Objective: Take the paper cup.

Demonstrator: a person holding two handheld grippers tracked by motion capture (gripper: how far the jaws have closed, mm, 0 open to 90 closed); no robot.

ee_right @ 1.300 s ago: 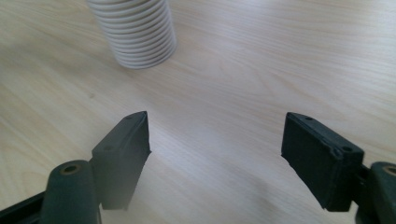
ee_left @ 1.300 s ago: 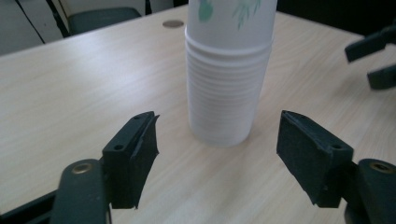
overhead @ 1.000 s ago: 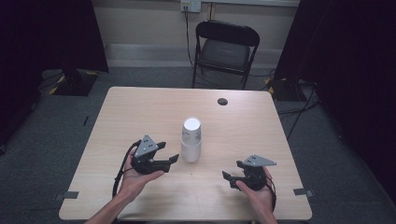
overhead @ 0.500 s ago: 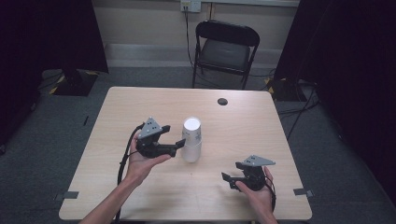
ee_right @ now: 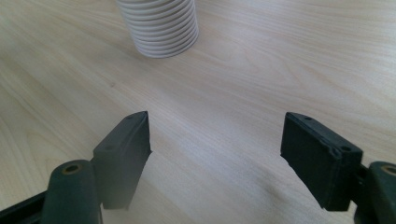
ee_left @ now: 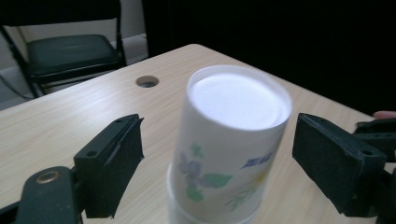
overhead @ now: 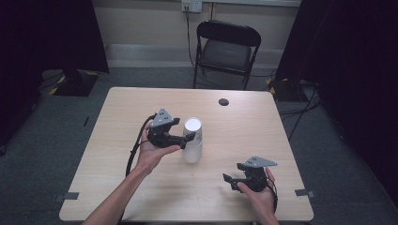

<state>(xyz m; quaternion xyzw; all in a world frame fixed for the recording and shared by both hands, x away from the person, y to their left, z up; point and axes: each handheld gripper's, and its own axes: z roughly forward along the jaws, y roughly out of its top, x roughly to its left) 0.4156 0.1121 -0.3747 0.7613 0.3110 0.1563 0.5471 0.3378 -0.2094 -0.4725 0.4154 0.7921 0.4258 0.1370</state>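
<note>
A stack of upturned white paper cups [overhead: 193, 140] stands in the middle of the wooden table [overhead: 122, 117]. Its top cup [ee_left: 233, 140] bears a flower print. My left gripper [overhead: 190, 135] has its jaws on either side of that top cup. In the left gripper view the left gripper [ee_left: 219, 154] is open: its jaws have just been opening, and both pads [ee_left: 116, 163] stand apart from the cup wall. My right gripper [overhead: 231, 180] rests near the front right, open and empty. In the right gripper view the right gripper [ee_right: 217, 140] faces bare tabletop, with the stack's ribbed rims [ee_right: 161, 28] farther ahead.
A small round hole [overhead: 224, 101] sits in the table near its far edge. A black folding chair [overhead: 227, 47] stands behind the table. The floor around is grey carpet, with dark curtains on both sides.
The left hand has risen and moved away from the person, from the stack's lower part to its top cup, and its jaws have spread wider. The right hand has kept still.
</note>
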